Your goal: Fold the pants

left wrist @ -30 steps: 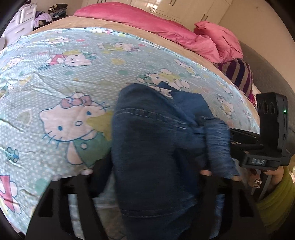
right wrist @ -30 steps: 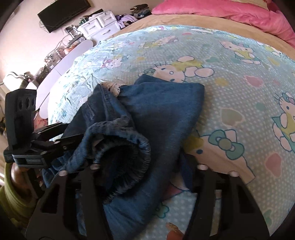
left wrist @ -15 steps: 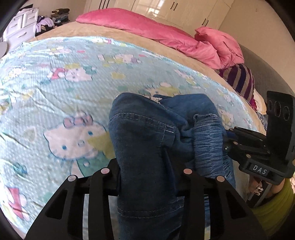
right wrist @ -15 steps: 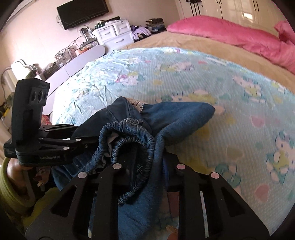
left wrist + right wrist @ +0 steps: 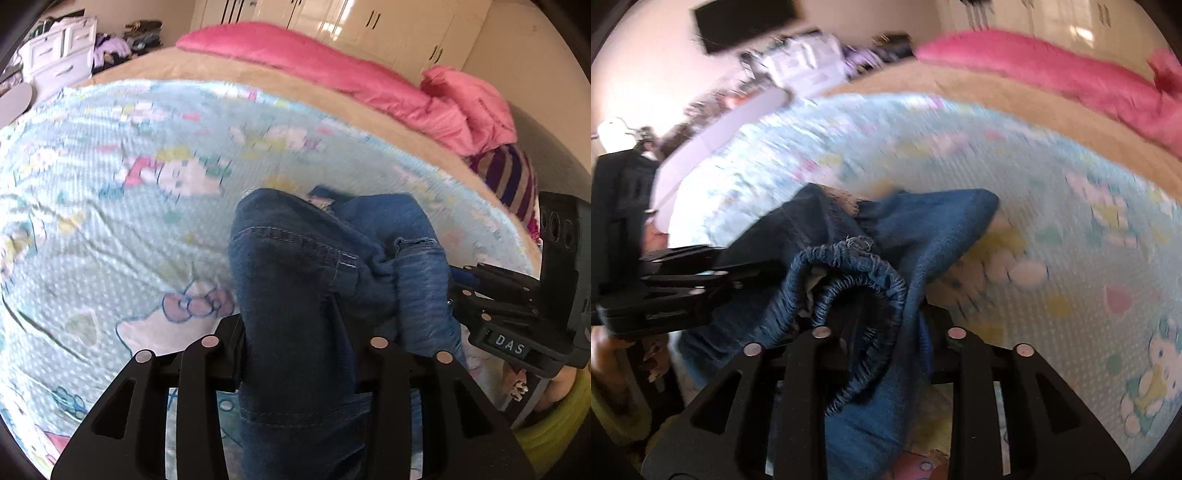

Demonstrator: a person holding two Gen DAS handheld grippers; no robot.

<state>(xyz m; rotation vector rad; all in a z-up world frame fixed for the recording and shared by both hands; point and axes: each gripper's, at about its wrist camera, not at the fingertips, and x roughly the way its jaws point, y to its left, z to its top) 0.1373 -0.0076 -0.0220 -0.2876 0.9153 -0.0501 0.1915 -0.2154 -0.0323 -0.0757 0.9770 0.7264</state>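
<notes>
Above the bed (image 5: pixel 110 206), your left claw (image 5: pixel 295 343) pinches the pants (image 5: pixel 295 277), and your right claw (image 5: pixel 886 332) pinches their elastic waistband (image 5: pixel 864 280).

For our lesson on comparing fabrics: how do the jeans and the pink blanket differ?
The jeans are dark blue denim; the pink blanket is plain pink. The jeans hang bunched in both grippers' jaws, near the cameras; the pink blanket lies along the bed's far edge. Both are crumpled.
</notes>
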